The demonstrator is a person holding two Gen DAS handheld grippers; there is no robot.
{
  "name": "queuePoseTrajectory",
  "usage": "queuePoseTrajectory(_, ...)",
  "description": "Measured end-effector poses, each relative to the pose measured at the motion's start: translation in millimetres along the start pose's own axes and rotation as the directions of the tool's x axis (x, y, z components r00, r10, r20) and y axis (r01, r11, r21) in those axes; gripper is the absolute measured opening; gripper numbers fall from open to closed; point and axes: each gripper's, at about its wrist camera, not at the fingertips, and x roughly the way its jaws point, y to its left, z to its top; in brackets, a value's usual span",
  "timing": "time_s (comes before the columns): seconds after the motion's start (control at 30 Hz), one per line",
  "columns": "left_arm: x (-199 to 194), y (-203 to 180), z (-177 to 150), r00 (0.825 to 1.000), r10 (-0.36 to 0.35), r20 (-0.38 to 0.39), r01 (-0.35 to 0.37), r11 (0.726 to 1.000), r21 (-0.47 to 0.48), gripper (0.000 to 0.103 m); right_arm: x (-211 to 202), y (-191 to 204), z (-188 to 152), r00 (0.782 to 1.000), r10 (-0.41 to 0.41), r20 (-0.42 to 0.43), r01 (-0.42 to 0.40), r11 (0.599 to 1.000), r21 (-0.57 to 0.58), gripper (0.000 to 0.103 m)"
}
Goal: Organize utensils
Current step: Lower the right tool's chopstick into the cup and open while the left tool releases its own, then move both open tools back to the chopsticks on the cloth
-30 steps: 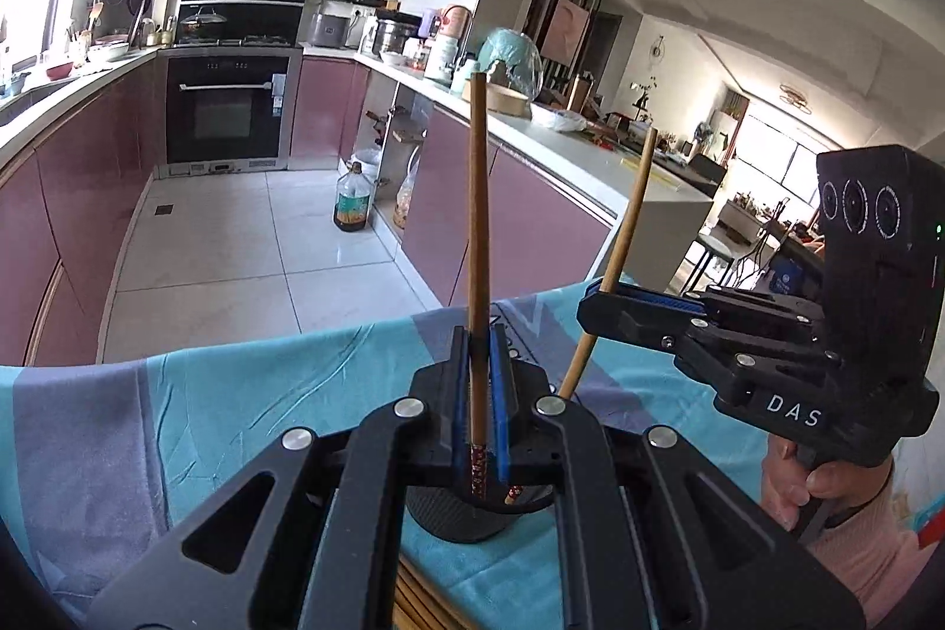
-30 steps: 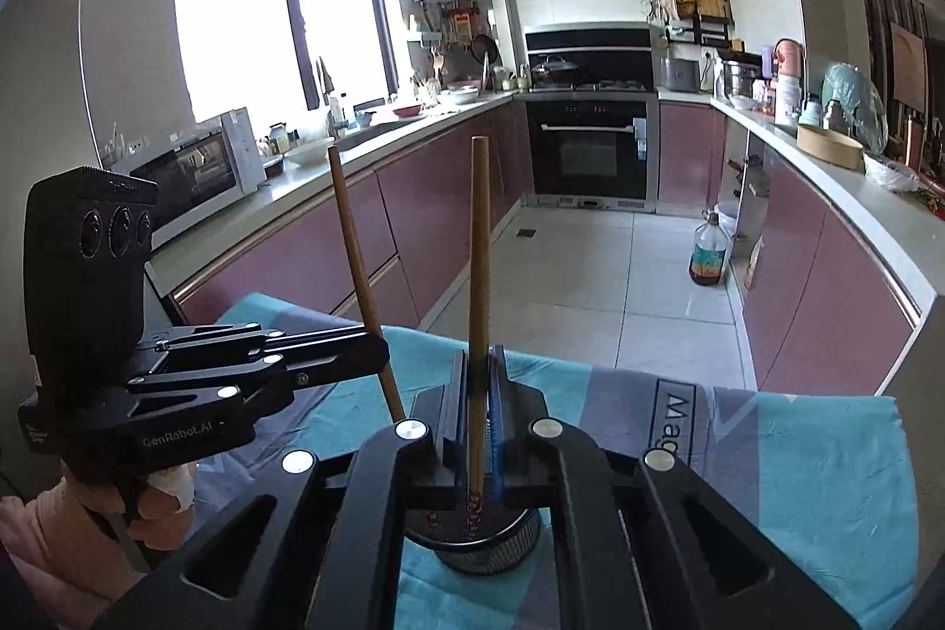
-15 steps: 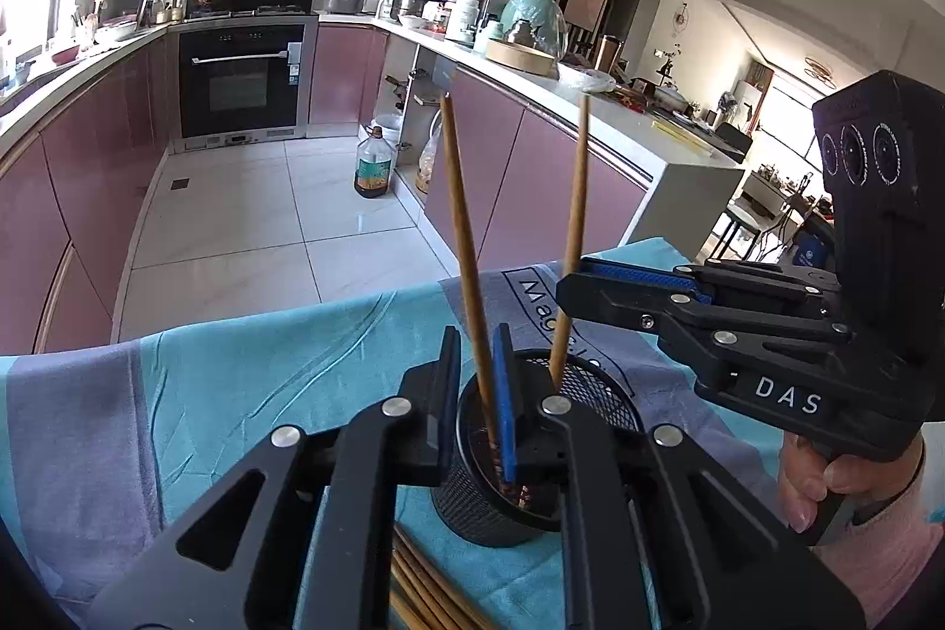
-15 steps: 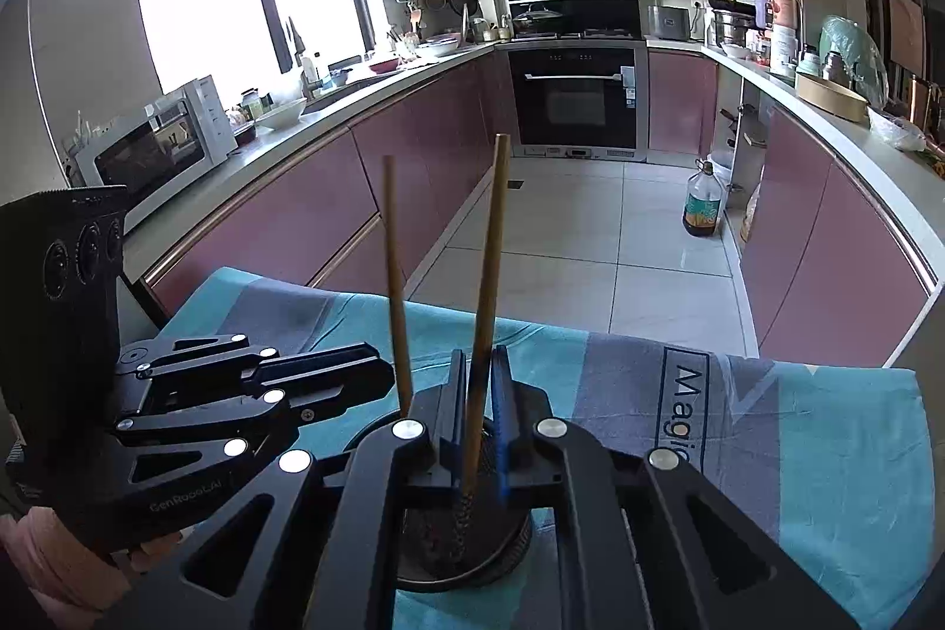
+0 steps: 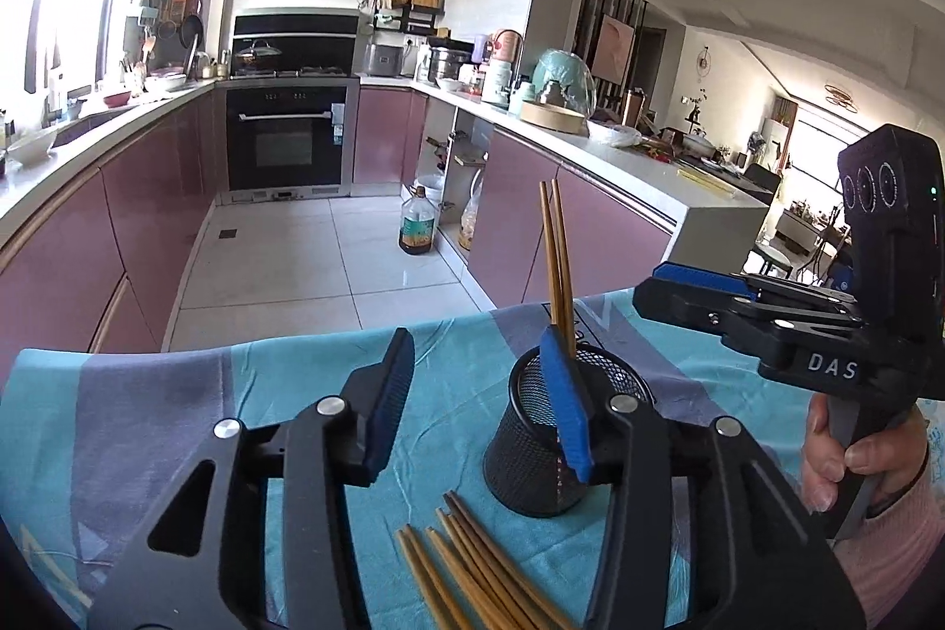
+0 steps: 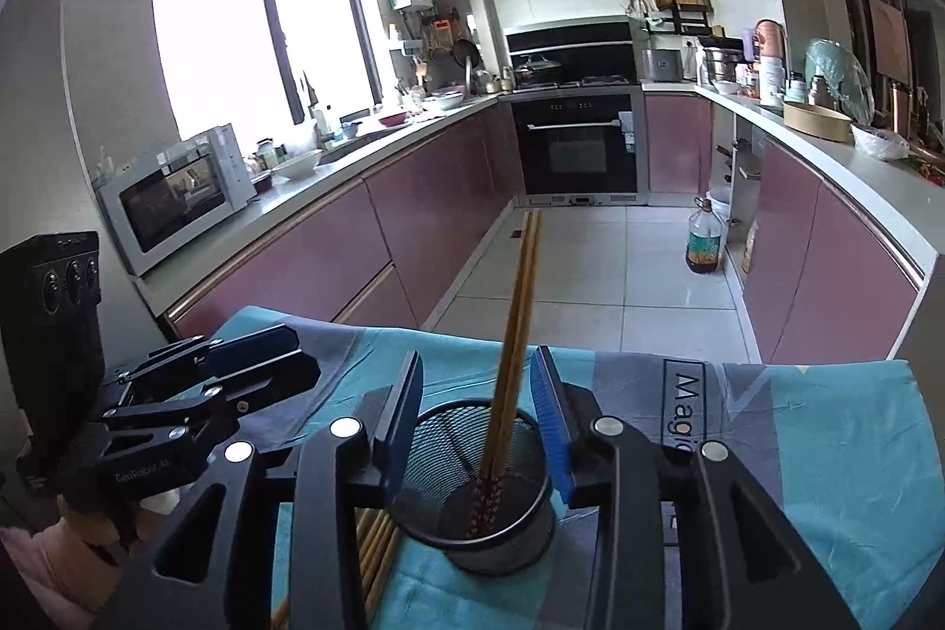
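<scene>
Both my grippers spread and empty: left gripper, right gripper. Two brown wooden chopsticks stand inside the black wire-mesh cup. Loose wooden chopsticks lie just beside the cup; I'd lift clear before reaching, to avoid tipping it

Two chopsticks stand in the holder, loose chopsticks beside it.

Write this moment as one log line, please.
left gripper: open | right gripper: open | two wooden chopsticks: in black mesh cup
</scene>
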Motion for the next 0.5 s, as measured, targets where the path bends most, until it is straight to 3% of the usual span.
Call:
queuePoseTrajectory(0.17,-35.5,8.6,-30.9,0.999,0.033,-0.019,-0.032,0.999,0.030,0.053,-17.6,36.3,-27.6,0.995,0.090,-0.032,-0.092,0.992,-0.089,0.040)
queuePoseTrajectory(0.33,-42.4,22.4,-80.2,0.988,0.052,-0.146,-0.048,0.998,0.033,0.054,4.8,52.5,-67.8,0.980,0.104,-0.170,-0.119,0.989,-0.083,0.040)
queuePoseTrajectory(0.5,-33.8,34.7,-123.9,0.962,0.056,-0.266,-0.054,0.998,0.016,0.054,35.0,47.6,-102.8,0.951,0.088,-0.295,-0.097,0.995,-0.016,0.038)
